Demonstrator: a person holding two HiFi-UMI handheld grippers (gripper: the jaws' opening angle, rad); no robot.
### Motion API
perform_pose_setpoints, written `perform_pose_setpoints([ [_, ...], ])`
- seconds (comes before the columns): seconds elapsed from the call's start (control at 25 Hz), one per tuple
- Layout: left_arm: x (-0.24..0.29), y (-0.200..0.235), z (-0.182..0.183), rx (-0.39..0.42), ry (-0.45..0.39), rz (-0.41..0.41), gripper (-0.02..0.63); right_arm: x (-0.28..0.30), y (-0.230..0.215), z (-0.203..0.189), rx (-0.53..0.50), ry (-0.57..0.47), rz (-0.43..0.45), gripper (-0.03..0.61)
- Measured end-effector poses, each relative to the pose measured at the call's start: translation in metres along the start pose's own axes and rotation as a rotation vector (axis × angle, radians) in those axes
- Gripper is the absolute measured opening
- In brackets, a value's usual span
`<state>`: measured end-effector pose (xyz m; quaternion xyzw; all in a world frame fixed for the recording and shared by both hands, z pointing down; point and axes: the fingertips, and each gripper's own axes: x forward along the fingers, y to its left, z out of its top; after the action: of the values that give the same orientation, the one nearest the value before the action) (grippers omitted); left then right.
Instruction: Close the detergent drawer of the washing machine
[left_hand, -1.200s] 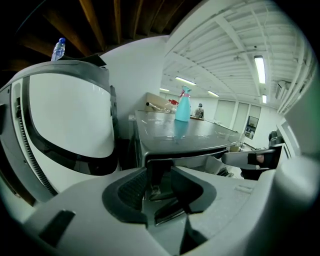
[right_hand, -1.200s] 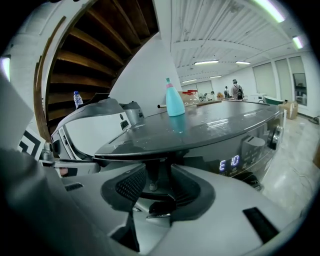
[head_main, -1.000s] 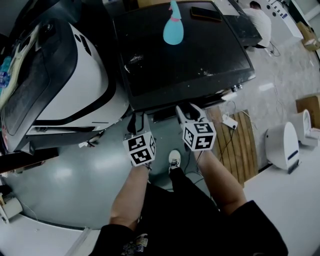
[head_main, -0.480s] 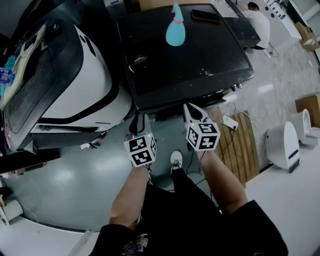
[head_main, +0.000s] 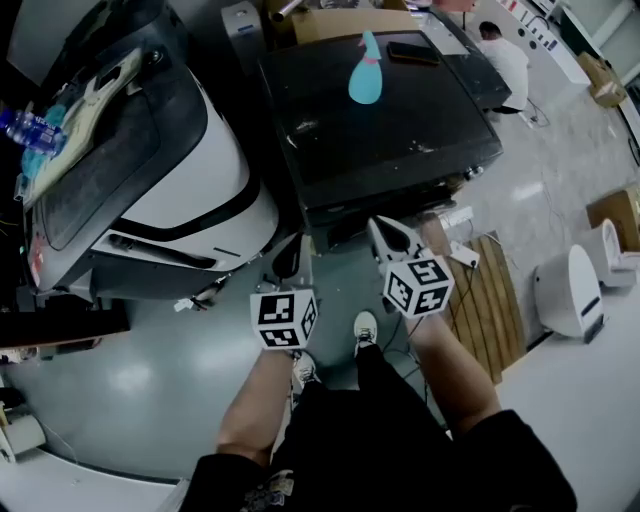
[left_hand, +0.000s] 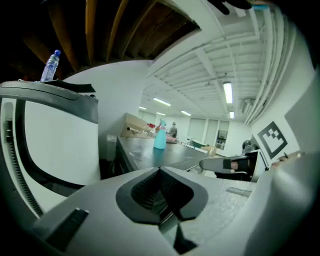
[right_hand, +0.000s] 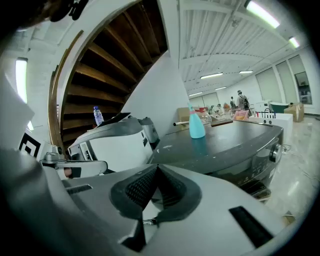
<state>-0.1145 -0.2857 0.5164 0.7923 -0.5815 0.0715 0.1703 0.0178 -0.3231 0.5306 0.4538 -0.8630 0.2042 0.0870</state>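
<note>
Holds left gripper (head_main: 288, 258) out ahead of the bare left forearm, marker cube uppermost, jaws aimed a little below level toward the gap between white machine (head_main: 190, 190) and washing machine (head_main: 390, 120). Holds right gripper (head_main: 385, 235) the same way beside it, tips just short of the dark top's near edge.

Left gripper view: jaws together, just closed, nothing between the pads. Right gripper view: likewise, pads met, nothing held.

Position of detergent drawer: on the front face beneath the dark top's near edge. Too foreshortened in the head view to tell whether in or out. Right gripper view gives only a slice of front panel with round knob (right_hand: 273, 152).

Clearance: open grey floor (head_main: 150, 360) to the left of the feet. Wooden pallet (head_main: 490, 290) close on the right, rounded corner of white machine close on the left. Blue spray bottle (head_main: 365, 72) upright at far end of the dark top, well apart from both grippers.
</note>
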Motion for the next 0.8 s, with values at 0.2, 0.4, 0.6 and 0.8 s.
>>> perform_pose_setpoints([
  [0.2,-0.061,-0.005,0.025,0.06,-0.058,-0.112,0.003,-0.027,0.074,0.016,-0.041,-0.052,0.049,-0.002],
  [0.4,-0.12,0.003,0.038,0.094,-0.091,-0.175,0.003,-0.053,0.143,0.025,-0.09,-0.104,0.088,-0.002],
  [0.6,-0.17,0.008,0.038,0.123,-0.107,-0.235,0.003,-0.075,0.198,0.027,-0.105,-0.143,0.079,-0.003],
  [0.8,-0.203,0.005,0.02,0.146,-0.08,-0.302,0.003,-0.091,0.236,0.01,-0.11,-0.161,0.083,-0.002],
])
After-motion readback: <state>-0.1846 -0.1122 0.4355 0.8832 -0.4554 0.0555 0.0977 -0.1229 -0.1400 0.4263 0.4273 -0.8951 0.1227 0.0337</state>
